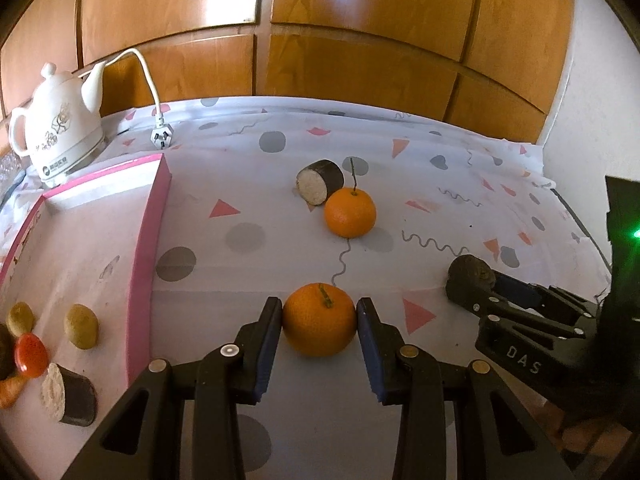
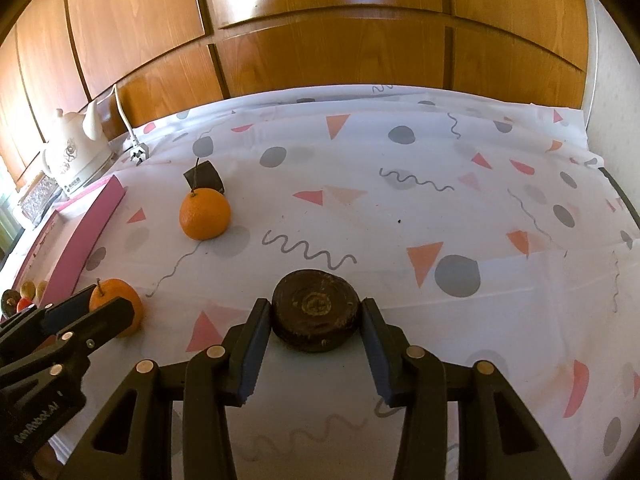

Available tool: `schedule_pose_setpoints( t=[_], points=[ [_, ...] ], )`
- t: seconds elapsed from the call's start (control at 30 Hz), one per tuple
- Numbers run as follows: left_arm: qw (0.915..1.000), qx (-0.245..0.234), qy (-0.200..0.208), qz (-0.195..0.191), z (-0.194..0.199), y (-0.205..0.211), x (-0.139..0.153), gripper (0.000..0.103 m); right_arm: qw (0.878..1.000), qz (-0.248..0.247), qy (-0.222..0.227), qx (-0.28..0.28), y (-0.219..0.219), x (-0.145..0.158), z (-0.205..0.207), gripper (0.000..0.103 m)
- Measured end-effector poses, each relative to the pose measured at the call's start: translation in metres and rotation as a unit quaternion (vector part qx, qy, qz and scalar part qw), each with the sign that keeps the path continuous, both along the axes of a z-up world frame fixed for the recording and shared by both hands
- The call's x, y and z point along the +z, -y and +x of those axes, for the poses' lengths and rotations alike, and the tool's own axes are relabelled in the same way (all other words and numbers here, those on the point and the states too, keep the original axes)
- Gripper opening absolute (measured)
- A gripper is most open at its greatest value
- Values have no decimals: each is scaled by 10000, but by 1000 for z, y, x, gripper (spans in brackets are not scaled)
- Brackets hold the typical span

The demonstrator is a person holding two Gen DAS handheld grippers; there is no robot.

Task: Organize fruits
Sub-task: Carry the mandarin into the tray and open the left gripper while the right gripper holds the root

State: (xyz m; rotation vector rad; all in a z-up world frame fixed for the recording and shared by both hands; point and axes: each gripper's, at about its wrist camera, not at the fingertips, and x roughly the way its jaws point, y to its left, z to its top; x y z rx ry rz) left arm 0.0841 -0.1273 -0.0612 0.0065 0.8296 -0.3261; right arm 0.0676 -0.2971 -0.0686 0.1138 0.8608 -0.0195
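My left gripper (image 1: 319, 320) is shut on an orange (image 1: 319, 319) with a short stem; it also shows in the right wrist view (image 2: 118, 304). My right gripper (image 2: 316, 312) is shut on a dark brown round piece (image 2: 315, 308), seen end-on; it shows at the right of the left wrist view (image 1: 470, 276). A second orange (image 1: 350, 213) (image 2: 205, 213) sits farther back on the cloth, next to a dark cylinder with a pale cut face (image 1: 320, 181). A pink-rimmed box (image 1: 148, 248) at the left holds several fruits.
In the box lie two yellowish fruits (image 1: 81, 326), a red fruit (image 1: 31, 355) and another dark cut cylinder (image 1: 69, 399). A white kettle (image 1: 60, 128) with cord and plug (image 1: 161, 136) stands at the back left. Wooden panels (image 1: 320, 40) rise behind the patterned tablecloth (image 2: 400, 208).
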Motion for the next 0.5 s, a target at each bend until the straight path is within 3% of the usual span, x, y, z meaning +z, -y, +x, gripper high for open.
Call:
schedule_pose_setpoints(
  t=[0.17, 0.5],
  points=[
    [10000, 62, -74, -1, -5, -6, 5, 38, 10000, 8, -50, 14, 1, -2, 1, 47],
    [9995, 213, 150, -186, -25, -31, 35, 38, 9998, -195, -79, 19, -4, -3, 2, 47]
  ],
)
